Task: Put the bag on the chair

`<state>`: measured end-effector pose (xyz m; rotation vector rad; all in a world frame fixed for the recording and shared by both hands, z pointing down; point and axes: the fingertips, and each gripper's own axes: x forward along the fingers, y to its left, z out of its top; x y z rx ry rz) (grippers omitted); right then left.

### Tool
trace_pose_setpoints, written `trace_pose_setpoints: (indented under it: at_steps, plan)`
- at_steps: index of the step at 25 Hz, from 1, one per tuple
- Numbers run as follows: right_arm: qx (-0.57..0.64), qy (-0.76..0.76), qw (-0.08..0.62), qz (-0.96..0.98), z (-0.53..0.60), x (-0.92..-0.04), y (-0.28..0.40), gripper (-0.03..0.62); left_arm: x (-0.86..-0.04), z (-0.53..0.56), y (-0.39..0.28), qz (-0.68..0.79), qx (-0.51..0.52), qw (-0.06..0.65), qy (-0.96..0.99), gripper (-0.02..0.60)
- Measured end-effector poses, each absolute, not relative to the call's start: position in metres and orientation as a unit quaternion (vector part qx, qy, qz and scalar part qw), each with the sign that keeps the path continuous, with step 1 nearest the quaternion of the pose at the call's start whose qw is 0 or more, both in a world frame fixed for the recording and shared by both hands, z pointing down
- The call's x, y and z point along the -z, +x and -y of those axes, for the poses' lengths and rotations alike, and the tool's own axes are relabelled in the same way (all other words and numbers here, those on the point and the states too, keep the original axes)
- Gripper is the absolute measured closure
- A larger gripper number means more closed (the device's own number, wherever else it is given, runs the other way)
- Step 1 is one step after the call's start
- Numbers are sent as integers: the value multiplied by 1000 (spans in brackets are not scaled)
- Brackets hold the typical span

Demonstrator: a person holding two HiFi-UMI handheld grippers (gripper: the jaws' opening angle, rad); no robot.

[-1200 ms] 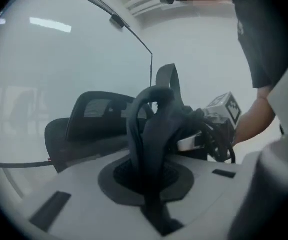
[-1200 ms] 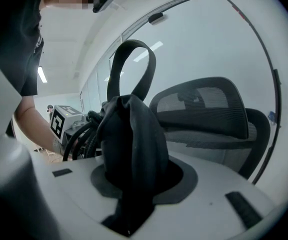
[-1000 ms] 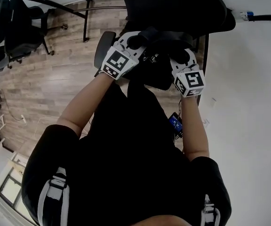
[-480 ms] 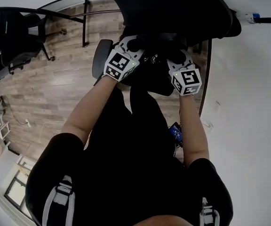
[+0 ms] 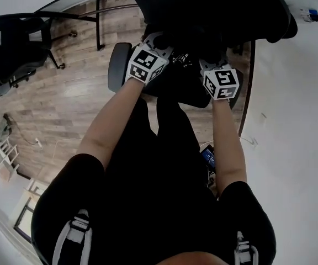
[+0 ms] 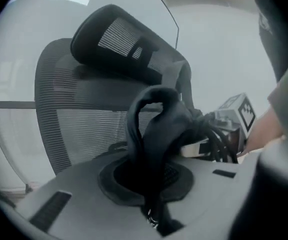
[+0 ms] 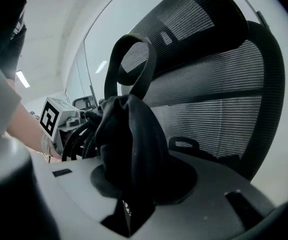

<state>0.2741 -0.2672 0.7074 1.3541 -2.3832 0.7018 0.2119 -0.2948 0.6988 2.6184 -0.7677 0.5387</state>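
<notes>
The black bag point(image 7: 129, 139) hangs pinched between both tools, just in front of the office chair's point(image 5: 203, 10) mesh back point(image 7: 219, 99). Whether it touches the seat I cannot tell. The left gripper point(image 5: 156, 46) has its jaws nearly together on a fold of the bag's cloth. The right gripper point(image 5: 210, 65) clamps another fold, its jaws a little wider. The bag's loop handle point(image 7: 131, 64) stands upright above the bunched cloth, and nothing of the bag's inside shows. The headrest point(image 6: 116, 41) sits above the back.

On the left, the chair's armrest point(image 5: 116, 65) lies just beside the left gripper, with bare wooden floor point(image 5: 54, 109) beyond it — open room on that side. On the right, the dark edge point(image 5: 249, 87) of a white surface runs close past the right gripper. A second chair point(image 5: 15, 43) stands well apart at the far left.
</notes>
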Motion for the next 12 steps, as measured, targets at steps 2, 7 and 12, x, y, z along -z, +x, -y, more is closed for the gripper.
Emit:
trace_pose_setpoints:
  at_steps: [2,7,12]
  plan:
    - [-245,476,152,831,275,-712,277,484,-703,302,214,272,-182,184,927,551]
    - [-256,473,162,828,288,-722,283,482,-713,316,220,265,-174,204,926,551]
    - [-268,478,168,820,301,-734,289,474,-724,329,225,268,-184,200,924,551]
